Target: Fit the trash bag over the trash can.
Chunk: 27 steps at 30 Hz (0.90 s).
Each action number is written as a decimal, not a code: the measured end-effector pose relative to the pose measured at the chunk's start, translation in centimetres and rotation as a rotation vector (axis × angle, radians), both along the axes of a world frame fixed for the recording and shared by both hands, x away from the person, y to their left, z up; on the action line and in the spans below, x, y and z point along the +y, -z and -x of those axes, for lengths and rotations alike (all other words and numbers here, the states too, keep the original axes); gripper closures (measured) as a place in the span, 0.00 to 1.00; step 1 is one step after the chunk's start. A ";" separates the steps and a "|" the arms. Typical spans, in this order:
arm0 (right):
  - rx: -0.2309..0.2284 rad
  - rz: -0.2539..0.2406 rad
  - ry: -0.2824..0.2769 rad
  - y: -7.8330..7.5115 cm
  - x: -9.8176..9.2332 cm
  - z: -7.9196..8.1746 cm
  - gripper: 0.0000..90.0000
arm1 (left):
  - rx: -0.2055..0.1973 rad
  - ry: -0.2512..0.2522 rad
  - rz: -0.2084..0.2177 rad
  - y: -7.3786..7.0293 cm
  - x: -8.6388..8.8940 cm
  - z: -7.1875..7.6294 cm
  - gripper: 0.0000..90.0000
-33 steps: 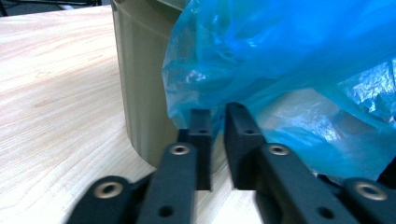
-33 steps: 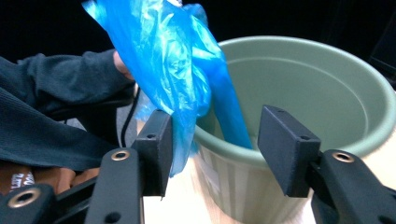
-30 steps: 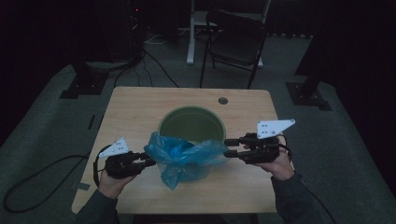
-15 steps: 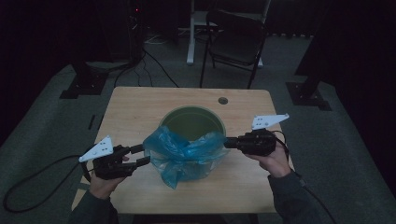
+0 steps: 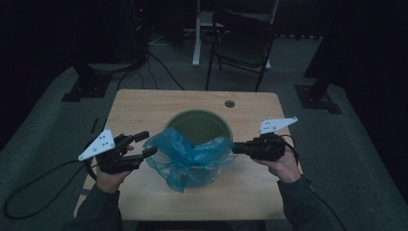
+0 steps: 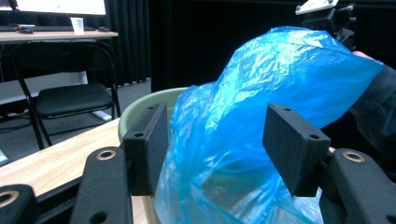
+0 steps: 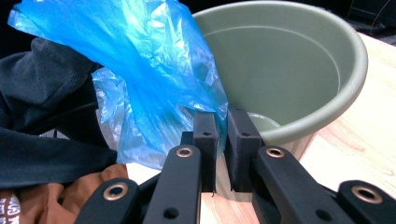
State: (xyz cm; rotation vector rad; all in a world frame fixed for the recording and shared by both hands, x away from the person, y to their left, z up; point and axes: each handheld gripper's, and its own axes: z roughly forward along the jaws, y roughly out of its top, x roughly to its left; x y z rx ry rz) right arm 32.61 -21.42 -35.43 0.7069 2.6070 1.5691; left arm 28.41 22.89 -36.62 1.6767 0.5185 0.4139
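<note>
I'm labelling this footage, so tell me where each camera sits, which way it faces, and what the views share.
High view: above the person's side, looking forward and down at the table; forearms, left gripper and right gripper enter from below.
Left gripper view: rides the left gripper, looking between its open jaws at the blue bag.
Right gripper view: rides the right gripper, whose jaws pinch the blue bag beside the green bin; a dark sleeve shows.
Shared: all three show bag and bin.
</note>
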 end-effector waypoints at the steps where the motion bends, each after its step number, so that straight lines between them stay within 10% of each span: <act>1: 0.001 0.000 -0.003 0.0 0.0 0.0 0.91 | -0.004 -0.002 -0.007 -0.1 -0.2 -0.2 0.46; 14: -0.084 -0.011 -0.094 -1.1 -0.1 1.0 0.50 | 0.033 -0.015 -0.043 -1.4 -1.6 -2.6 0.97; 27: -0.112 -0.089 -0.167 -1.9 0.0 1.4 0.41 | 0.088 -0.102 -0.047 -1.7 -2.2 -4.4 1.00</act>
